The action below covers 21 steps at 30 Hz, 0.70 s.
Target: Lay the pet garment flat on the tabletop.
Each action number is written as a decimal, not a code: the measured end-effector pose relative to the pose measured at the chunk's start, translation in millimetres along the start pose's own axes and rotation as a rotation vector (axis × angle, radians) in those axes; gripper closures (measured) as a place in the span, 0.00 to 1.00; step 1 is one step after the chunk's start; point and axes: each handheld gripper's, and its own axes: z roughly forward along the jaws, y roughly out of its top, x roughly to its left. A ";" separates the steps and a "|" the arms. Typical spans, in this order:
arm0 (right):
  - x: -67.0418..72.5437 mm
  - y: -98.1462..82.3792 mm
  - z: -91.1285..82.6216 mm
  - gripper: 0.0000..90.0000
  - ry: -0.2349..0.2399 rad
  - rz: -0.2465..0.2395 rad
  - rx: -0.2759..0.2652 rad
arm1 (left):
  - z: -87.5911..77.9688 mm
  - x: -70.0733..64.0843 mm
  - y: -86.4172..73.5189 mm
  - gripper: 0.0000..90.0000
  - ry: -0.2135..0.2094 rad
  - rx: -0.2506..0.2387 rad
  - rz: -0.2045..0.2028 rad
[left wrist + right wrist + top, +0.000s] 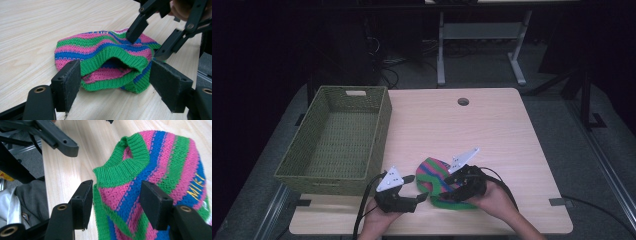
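in the high view, a striped knitted hat in pink, green and blue lies on the near part of the light wooden desk, between the two hands. the left tongs sit just left of the hat, held level and pointing right at its edge, with a grey three-cornered plate on top. the right tongs lie over the hat from the right, and their black body hides part of the knit. a woven green basket stands on the left side of the desk, near the left hand but apart from the hat. a round hole shows in the far part of the desktop. behind the desk are the white legs of another table and some cables on the dark floor.

in the left gripper view, the left tongs stand spread wide, with the hat's green ribbed opening between the pads and not pressed by them. the right tongs come down from the upper right, with one tip on the top of the hat.

in the right gripper view, the right tongs are parted with the hat between the pads. i cannot tell whether the pads touch it. yellow lettering shows on a blue stripe. the left tongs cross the upper left corner, above bare desk.
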 end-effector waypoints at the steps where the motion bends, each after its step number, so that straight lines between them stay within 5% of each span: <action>1: -1.5 1.5 4.6 0.52 -0.006 0.000 0.011 | -0.2 0.1 0.1 0.28 -0.001 0.000 0.002; 12: -7.6 -3.5 34.1 0.66 -0.037 -0.025 0.076 | 0.1 0.3 0.1 0.28 -0.003 0.005 0.002; 21: -5.6 -5.5 30.4 0.78 -0.055 -0.029 0.055 | -0.6 0.2 0.3 0.28 0.002 0.004 0.006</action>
